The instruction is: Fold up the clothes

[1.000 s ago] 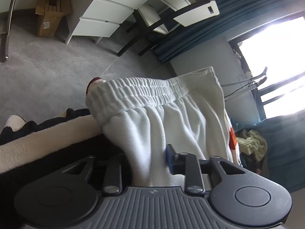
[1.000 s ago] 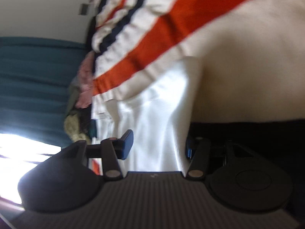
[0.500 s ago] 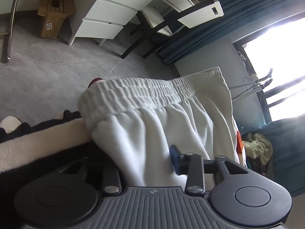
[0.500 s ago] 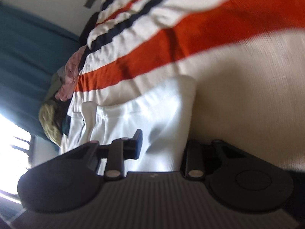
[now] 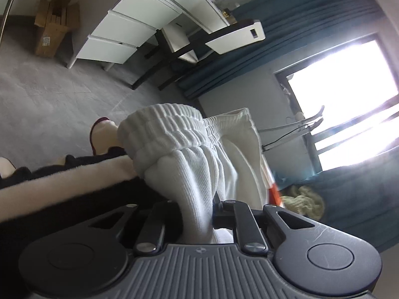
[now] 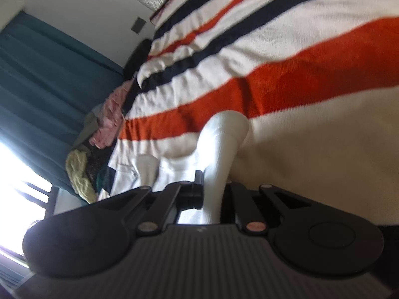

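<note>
A white garment [image 5: 194,164] with a ribbed elastic waistband [image 5: 164,124] lies on a bed covered by an orange, navy and cream striped blanket [image 6: 274,79]. My left gripper [image 5: 198,209] is closing, with its pads pinching a bunched fold just under the waistband at the bed's edge. In the right wrist view another part of the white garment [image 6: 224,134] rises in a pinched ridge from my right gripper [image 6: 214,186], which is shut on it. The fabric hides the fingertips of both grippers.
Beyond the bed edge [image 5: 62,182] is grey floor with a slipper [image 5: 102,137], a white drawer desk [image 5: 129,32], a black-framed chair [image 5: 199,44] and a cardboard box [image 5: 52,35]. A pile of other clothes [image 6: 79,172] lies by the teal curtain [image 6: 37,74] and the bright window.
Both grippers have closed on the white garment and risen a little. The fabric, flat before, now stands bunched between each pair of fingers, and the waistband has crumpled towards the left gripper.
</note>
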`<state>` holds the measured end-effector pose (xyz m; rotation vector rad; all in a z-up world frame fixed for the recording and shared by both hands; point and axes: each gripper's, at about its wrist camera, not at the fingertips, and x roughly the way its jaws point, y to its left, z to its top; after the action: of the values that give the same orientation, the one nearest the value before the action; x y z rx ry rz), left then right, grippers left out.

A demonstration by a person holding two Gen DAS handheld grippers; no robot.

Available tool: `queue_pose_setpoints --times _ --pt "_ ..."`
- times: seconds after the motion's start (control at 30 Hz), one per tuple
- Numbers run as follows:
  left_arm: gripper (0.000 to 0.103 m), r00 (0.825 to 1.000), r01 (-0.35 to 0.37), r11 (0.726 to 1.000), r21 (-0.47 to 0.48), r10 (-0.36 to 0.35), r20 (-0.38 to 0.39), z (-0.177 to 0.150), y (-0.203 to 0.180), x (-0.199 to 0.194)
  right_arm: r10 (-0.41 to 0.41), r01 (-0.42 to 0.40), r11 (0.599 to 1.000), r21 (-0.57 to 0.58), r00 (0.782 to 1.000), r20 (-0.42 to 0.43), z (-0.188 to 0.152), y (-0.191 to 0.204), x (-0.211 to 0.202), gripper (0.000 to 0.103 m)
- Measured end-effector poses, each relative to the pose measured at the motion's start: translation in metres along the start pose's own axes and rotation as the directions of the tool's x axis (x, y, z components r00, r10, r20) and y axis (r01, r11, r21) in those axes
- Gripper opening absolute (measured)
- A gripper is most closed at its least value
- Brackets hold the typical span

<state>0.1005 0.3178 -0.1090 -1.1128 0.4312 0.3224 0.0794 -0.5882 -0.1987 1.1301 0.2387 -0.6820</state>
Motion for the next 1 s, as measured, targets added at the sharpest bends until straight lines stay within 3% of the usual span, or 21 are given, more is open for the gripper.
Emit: queue_pose_setpoints --times 0.13,0.2,0.33,0.5,0.63,0.77,0.9,1.0 --pt "0.013 0.998 0.068 0.998 -0.017 -0.068 0.019 0.003 -0.005 -0.019 -0.048 0.047 0.994 0.098 0.999 0.003 0.001 -0.013 -0.011 0.005" --pt "0.013 0.994 0.106 0.994 -0.014 -0.106 0.029 0.006 -0.008 -0.027 -0.038 0.037 0.995 0.093 0.999 0.006 0.003 -0.01 -0.014 0.005" --pt "0.013 0.992 0.126 0.992 0.004 -0.126 0.016 0.018 -0.024 -0.022 0.014 -0.01 0.997 -0.078 0.999 0.05 0.01 0.032 -0.011 0.005" --pt "0.013 0.994 0.11 0.993 0.032 -0.111 0.02 0.047 -0.067 0.015 0.089 -0.07 0.97 -0.233 0.994 0.071 0.02 0.107 0.018 0.005" --pt "0.013 0.998 0.056 0.998 -0.001 -0.056 -0.006 0.068 -0.115 0.07 0.093 -0.031 0.915 -0.403 0.987 0.135 0.016 0.19 0.064 0.005" --pt "0.013 0.998 0.063 0.996 0.07 -0.064 0.016 0.077 -0.167 0.139 0.072 0.034 0.857 -0.515 0.98 0.185 -0.006 0.262 0.137 0.005" --pt "0.014 0.996 0.085 0.985 0.15 -0.086 -0.003 0.076 -0.196 0.22 0.0 0.131 0.83 -0.542 0.972 0.235 -0.037 0.297 0.22 0.005" --pt "0.015 0.999 0.039 0.973 0.229 -0.032 -0.033 0.071 -0.202 0.276 -0.063 0.185 0.81 -0.556 0.971 0.231 -0.058 0.305 0.276 0.005"
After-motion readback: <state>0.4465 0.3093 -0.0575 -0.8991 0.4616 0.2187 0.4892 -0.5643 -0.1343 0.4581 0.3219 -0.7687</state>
